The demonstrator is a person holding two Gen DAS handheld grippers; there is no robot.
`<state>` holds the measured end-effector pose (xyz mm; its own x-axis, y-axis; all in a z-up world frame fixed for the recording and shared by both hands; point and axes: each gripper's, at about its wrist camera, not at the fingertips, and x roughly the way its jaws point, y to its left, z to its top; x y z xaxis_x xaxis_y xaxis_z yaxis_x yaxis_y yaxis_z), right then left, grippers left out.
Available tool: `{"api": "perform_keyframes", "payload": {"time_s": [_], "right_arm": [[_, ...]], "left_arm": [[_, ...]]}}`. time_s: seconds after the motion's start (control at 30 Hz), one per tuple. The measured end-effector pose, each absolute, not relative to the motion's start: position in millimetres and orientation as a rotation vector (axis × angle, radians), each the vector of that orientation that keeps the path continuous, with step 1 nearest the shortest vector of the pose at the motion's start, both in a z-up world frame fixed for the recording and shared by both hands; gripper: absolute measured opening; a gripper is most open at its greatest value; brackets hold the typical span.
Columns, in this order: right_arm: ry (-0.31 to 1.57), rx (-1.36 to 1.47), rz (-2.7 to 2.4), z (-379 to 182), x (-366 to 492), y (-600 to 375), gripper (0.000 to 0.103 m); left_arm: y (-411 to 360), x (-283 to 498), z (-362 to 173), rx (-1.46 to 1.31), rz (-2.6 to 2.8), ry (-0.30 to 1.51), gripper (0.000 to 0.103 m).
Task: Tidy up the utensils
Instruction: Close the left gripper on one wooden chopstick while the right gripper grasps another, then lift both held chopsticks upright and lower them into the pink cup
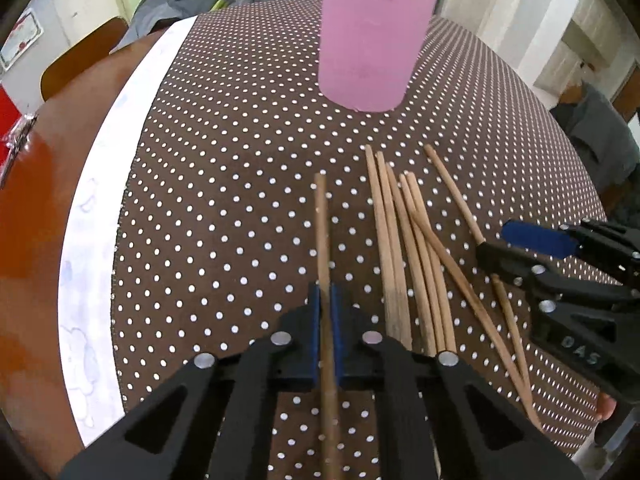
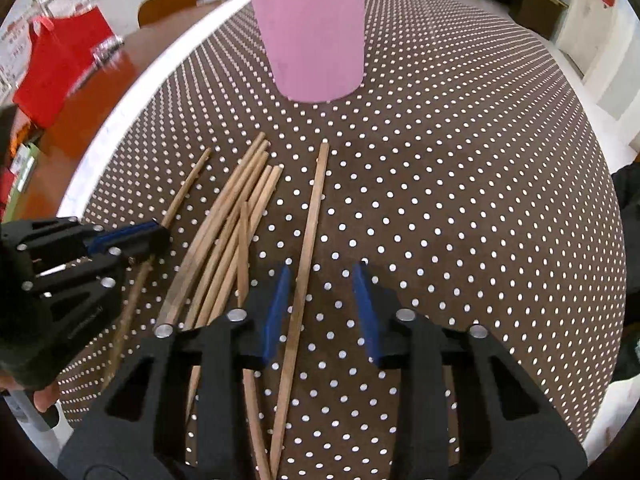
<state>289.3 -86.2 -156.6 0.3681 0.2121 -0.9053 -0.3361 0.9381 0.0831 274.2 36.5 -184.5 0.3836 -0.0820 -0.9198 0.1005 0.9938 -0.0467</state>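
Currently the pick step: left gripper (image 1: 326, 312) is clamped on one chopstick (image 1: 322, 232) lying on the bench (image 1: 224, 184). Right gripper (image 2: 322, 300) straddles another chopstick (image 2: 310, 220), jaws not yet touching it. Next: closure, lift, then drop into the pink holder (image 1: 370, 40).

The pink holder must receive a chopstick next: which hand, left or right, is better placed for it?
Left, probably. The left gripper is already shut on a chopstick, and the pink holder stands ahead. The right gripper straddles another chopstick without pressing it.
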Motion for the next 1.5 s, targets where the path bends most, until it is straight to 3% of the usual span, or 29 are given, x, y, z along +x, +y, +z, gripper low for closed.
{"api": "perform_keyframes", "payload": {"time_s": [0.17, 0.3, 0.53, 1.0, 1.5], "right_arm": [[1.155, -0.177, 0.314, -157.2, 303.0, -77.6, 0.010], [1.146, -0.127, 0.327, -156.6, 311.9, -81.7, 0.006], [1.050, -0.005, 0.356, -143.1, 312.5, -103.2, 0.006], [0.651, 0.175, 0.471, -56.6, 271.6, -142.1, 0.006], [0.245, 0.246, 0.495, -0.6, 257.1, -142.6, 0.006]], "left_arm": [[42.7, 275.9, -182.8, -0.044, -0.117, 1.136, 0.006], [49.7, 270.6, -173.9, -0.086, -0.121, 1.073, 0.006], [49.7, 255.7, -137.0, -0.136, -0.166, 0.885, 0.006], [21.5, 214.4, -62.6, -0.160, -0.301, 0.510, 0.006], [13.3, 231.7, -11.9, -0.247, -0.280, 0.016, 0.006]]}}
